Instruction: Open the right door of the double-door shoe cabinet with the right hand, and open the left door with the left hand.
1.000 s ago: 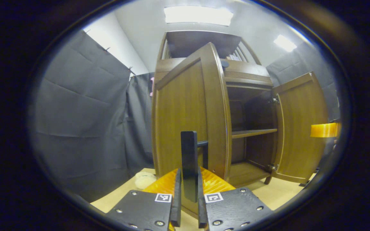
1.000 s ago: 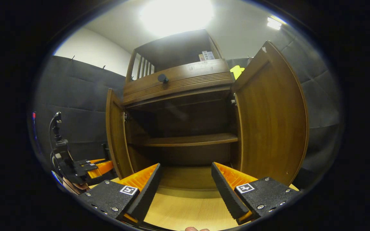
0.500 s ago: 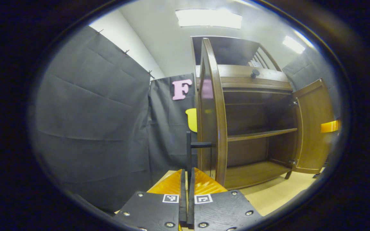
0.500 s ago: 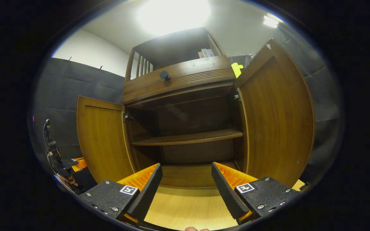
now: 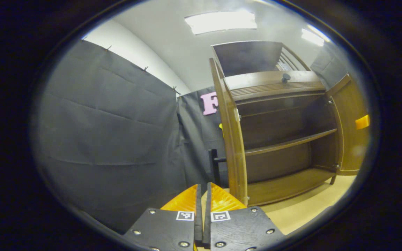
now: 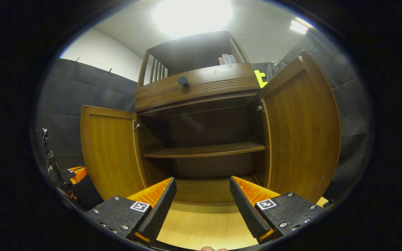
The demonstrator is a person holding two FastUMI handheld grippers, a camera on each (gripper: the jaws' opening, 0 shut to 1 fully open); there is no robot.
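Swung wide since a second ago, the left door stands edge-on just right of the left hand-held gripper, closed on nothing with the upright handle ahead; the right hand-held gripper gapes empty facing the open right door.

Left gripper view sits low, near the left door's edge, cabinet at two o'clock. Right gripper view faces it squarely, twelve o'clock; both share the shelf.
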